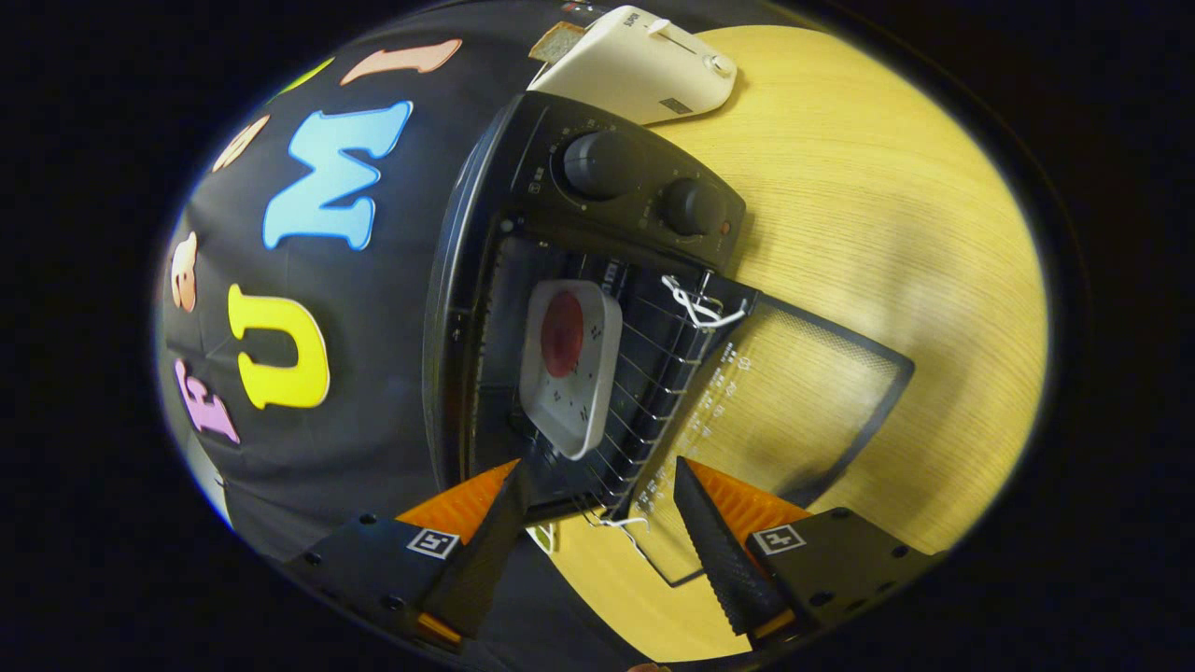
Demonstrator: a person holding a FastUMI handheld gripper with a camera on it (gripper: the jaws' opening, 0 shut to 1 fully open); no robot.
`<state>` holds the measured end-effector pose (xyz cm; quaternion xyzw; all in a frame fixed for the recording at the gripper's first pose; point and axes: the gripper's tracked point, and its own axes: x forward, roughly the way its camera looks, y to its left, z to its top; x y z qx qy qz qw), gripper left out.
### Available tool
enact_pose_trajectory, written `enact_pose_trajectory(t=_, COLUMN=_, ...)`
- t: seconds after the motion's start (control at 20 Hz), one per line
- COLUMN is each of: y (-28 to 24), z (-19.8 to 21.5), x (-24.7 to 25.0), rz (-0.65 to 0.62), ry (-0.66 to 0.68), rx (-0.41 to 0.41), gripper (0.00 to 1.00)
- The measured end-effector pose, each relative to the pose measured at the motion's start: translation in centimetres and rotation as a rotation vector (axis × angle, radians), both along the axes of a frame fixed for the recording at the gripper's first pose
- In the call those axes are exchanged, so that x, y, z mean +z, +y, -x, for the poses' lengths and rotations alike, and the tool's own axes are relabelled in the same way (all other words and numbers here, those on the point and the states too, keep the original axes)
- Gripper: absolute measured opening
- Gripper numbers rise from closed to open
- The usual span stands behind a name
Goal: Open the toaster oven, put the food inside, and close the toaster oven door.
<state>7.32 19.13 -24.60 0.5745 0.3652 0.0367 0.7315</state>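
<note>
Pale wood-grain laminate surface (887, 233), evenly lit, faint glare. Black cloth booth wall (392, 308) hangs directly behind, meeting the surface's far edge.

The gripper (597, 485) has two wedge-shaped fingers (719, 551) with ribbed, saw-toothed inner faces, each bolted onto a chunky black block (840, 551) dotted with small screws and wearing a little square black-and-white tag (778, 539) on top.

Oven mouth (523, 373) unblocked past lowered door (794, 411); tray (571, 369) apparently filling rack (653, 373).
</note>
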Motion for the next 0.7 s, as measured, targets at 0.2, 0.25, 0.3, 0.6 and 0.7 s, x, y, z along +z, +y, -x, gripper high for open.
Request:
enact_pose_trajectory(t=0.2, y=0.5, z=3.4, x=0.0, rz=0.132, ry=-0.052, rx=0.133, gripper=0.98)
enact_pose_trajectory(t=0.25, y=0.6, z=4.1, x=0.1, rz=0.166, ry=-0.07, rx=0.163, gripper=0.98)
enact_pose_trajectory(t=0.3, y=0.5, z=4.6, x=-0.1, rz=0.203, ry=-0.094, rx=0.19, gripper=0.98)
enact_pose_trajectory(t=0.6, y=0.2, z=9.6, x=-3.9, rz=0.444, ry=-0.113, rx=0.386, gripper=0.98)
enact_pose_trajectory(t=0.7, y=0.7, z=11.4, x=-5.2, rz=0.495, ry=-0.097, rx=0.468, gripper=0.98)
